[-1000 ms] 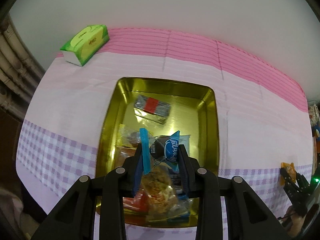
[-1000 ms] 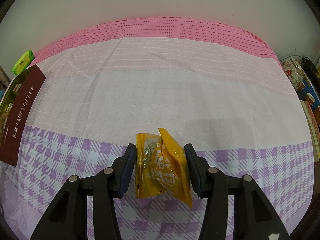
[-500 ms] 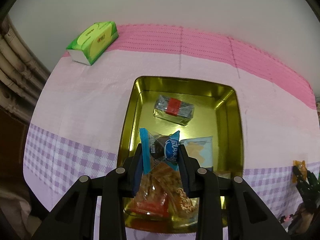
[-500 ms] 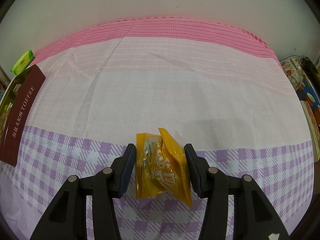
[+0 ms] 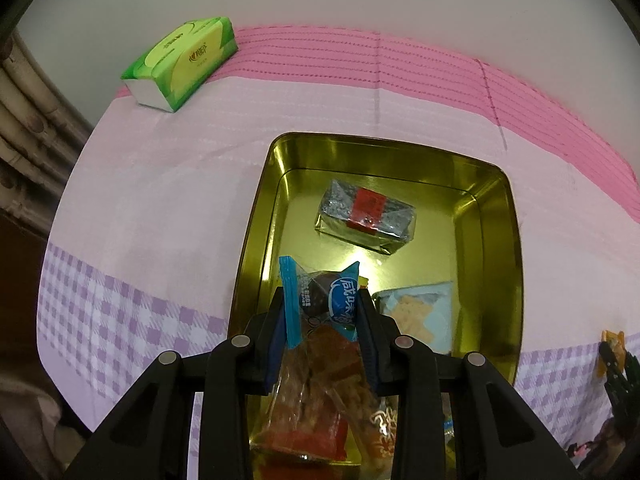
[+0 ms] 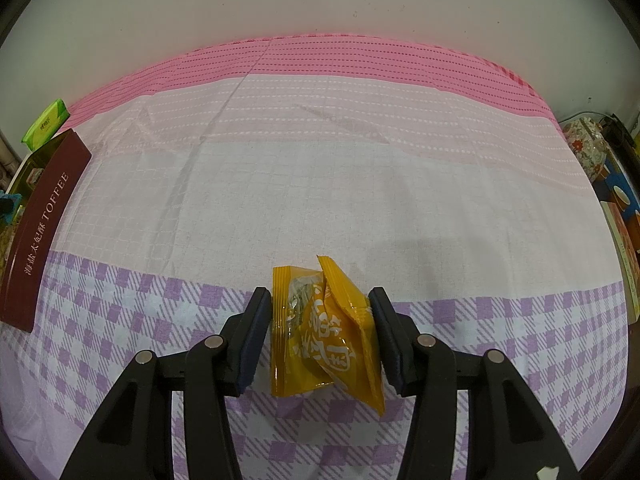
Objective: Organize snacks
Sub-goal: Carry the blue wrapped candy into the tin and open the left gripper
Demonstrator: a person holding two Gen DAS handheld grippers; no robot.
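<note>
Gold tin (image 5: 496, 240) on the tabletop (image 5: 160, 208) already holds several packets: a silver one with a red band (image 5: 366, 216), a pale blue cracker pack (image 5: 416, 312), orange-red ones at the near end. Left hand-held gripper (image 5: 322, 316) is clenched on a blue-edged snack packet (image 5: 320, 300), poised over the tin, not yet released. Right hand-held gripper (image 6: 320, 320) grasps a yellow packet (image 6: 320, 328), well apart from the tin's maroon side (image 6: 40, 232); judged mostly sorted, two packets left.
</note>
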